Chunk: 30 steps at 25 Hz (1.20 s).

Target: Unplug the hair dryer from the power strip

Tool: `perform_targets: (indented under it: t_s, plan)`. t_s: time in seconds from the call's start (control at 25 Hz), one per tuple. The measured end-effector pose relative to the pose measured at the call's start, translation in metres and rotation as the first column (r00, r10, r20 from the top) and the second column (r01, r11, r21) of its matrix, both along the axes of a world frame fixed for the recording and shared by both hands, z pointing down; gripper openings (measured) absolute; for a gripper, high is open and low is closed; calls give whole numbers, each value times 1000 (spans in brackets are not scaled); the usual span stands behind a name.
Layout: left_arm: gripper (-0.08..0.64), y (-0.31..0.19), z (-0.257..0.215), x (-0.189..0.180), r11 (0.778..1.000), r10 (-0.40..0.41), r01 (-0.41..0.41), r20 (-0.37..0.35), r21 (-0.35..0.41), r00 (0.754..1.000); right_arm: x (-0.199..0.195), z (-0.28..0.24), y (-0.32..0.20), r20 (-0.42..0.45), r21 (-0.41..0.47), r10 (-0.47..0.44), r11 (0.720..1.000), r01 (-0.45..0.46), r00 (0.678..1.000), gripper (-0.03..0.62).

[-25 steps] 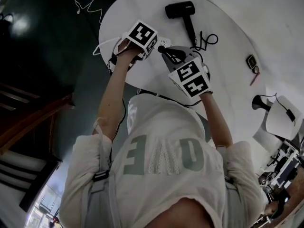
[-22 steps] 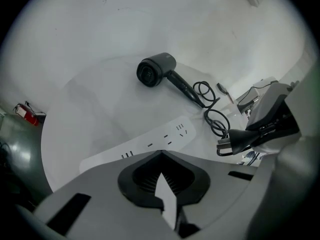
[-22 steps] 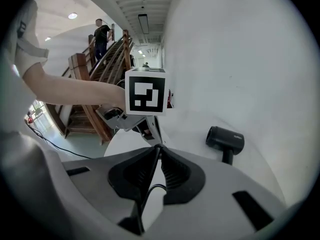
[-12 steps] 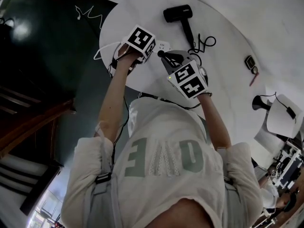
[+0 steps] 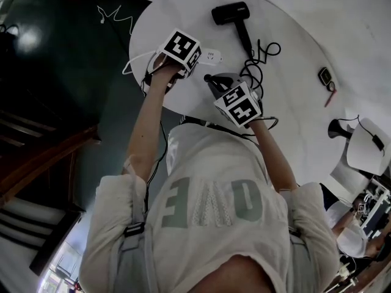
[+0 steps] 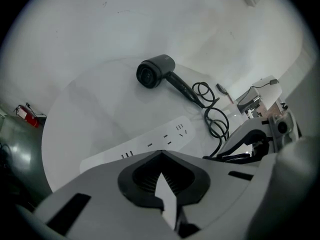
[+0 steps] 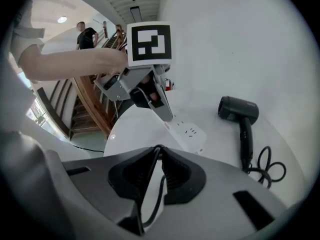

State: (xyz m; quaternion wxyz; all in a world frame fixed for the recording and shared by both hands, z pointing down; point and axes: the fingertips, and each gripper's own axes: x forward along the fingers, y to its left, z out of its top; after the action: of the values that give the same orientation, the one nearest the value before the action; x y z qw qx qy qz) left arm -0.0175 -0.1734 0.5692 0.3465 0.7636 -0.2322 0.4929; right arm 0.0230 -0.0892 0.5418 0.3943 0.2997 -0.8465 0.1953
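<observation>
On the round white desk [image 5: 287, 112] the power strip [image 5: 209, 57] lies flat, and every socket on its top face is bare. The left tool [image 6: 160, 155] stands over one end of the strip. Its jaws are brought together with nothing between them, and its tips press down on the white casing. Just beside the strip's other end, on the person's side, the right tool [image 7: 157, 150] hangs clear of it. Its jaws are nearly together and pinch the black cord [image 7: 163, 183] (the thin line runs down between the pads). In the head view a dark plug end sticks out past the tips, apart from the strip. The hair dryer [image 5: 231, 12] lies on its side beyond the strip, well apart from it. The rest of the cord is coiled to the strip's right, off the dryer's handle.
</observation>
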Motion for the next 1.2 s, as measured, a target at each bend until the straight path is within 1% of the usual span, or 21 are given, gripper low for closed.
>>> perform_targets:
  t_s: [0.2,0.48,0.52,0.56,0.6,0.72,0.88,0.96,1.04,1.08,1.2]
  plan:
    - [11,0,0,0,1000,5,-5,-7,3,1000,12,15,2,20,-41,57,998,-56,998,52]
    - [11,0,0,0,1000,7,-7,-17,0,1000,9,19,5,-5,-40,47,998,-47,999,54]
    - [11,0,0,0,1000,8,-8,-18,0,1000,9,19,6,-10,-43,47,998,-47,999,72]
    - [11,0,0,0,1000,8,-8,-18,0,1000,9,21,6,-14,-45,46,998,-47,999,112]
    - [11,0,-1,0,1000,9,-9,-18,0,1000,10,22,7,-20,-45,44,998,-45,999,133]
    - [11,0,-1,-1,1000,13,-13,-21,-2,1000,12,24,9,-32,-38,41,998,-42,999,133]
    - [11,-1,0,-2,1000,16,-17,-25,-8,1000,10,17,8,-15,-29,51,998,-52,999,135]
    - [11,-1,0,-2,1000,18,-18,-27,-10,999,9,11,2,3,-8,59,998,-59,998,143]
    - [11,-1,0,-2,1000,11,-12,-35,-21,999,7,1,-6,43,9,85,996,-85,995,158]
    - [11,-2,0,-2,999,1,-3,-47,-33,999,6,-5,-12,67,12,105,994,-106,992,169]
    - [11,-2,0,-3,997,-45,39,-98,-71,994,3,-25,-30,125,16,156,987,-159,980,169]
